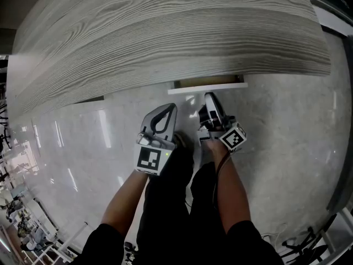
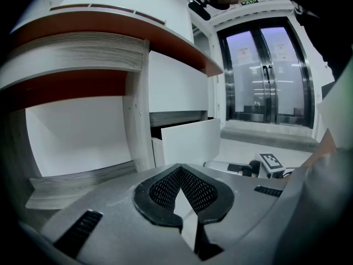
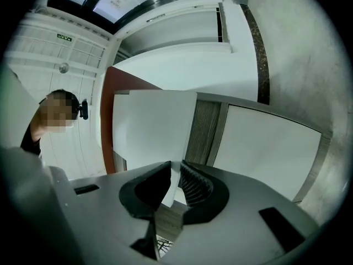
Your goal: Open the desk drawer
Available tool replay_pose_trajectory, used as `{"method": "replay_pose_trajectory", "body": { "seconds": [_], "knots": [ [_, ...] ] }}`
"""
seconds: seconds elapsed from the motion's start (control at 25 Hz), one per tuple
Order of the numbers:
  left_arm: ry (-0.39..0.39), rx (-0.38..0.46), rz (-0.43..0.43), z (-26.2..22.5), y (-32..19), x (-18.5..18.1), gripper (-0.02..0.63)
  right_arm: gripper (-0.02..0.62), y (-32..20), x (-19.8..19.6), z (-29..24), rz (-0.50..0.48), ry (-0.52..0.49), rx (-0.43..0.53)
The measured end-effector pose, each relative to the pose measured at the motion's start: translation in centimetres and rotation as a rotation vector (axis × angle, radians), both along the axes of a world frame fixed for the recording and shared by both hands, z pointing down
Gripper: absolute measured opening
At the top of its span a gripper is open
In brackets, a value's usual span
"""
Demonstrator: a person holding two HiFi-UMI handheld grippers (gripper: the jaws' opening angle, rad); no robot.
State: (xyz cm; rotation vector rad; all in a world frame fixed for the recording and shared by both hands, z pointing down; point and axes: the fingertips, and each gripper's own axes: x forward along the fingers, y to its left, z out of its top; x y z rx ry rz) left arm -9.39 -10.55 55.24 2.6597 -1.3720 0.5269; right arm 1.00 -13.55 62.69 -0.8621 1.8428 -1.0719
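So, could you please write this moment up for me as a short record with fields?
desk top: grey wood grain, seen from above
drawer front: white, pulled slightly out from under the desk edge
right tongs: closed on the drawer front's edge
left tongs: shut, empty, short of the drawer and beside the right one
floor: pale and glossy
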Motion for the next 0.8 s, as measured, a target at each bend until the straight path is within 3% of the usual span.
{"method": "replay_pose_trajectory", "body": {
  "seconds": [0.4, 0.8],
  "knots": [
    [-0.002, -0.028, -0.011, -0.3, 1.5, -0.5, 0.003, 0.041, 2.0, 0.2, -0.1, 0.004, 0.052, -0.042],
    [-0.016, -0.039, 0.014, -0.1, 2.9, -0.5, 0.003, 0.037, 2.2, 0.2, 0.3, -0.006, 0.012, -0.018]
  ]
}}
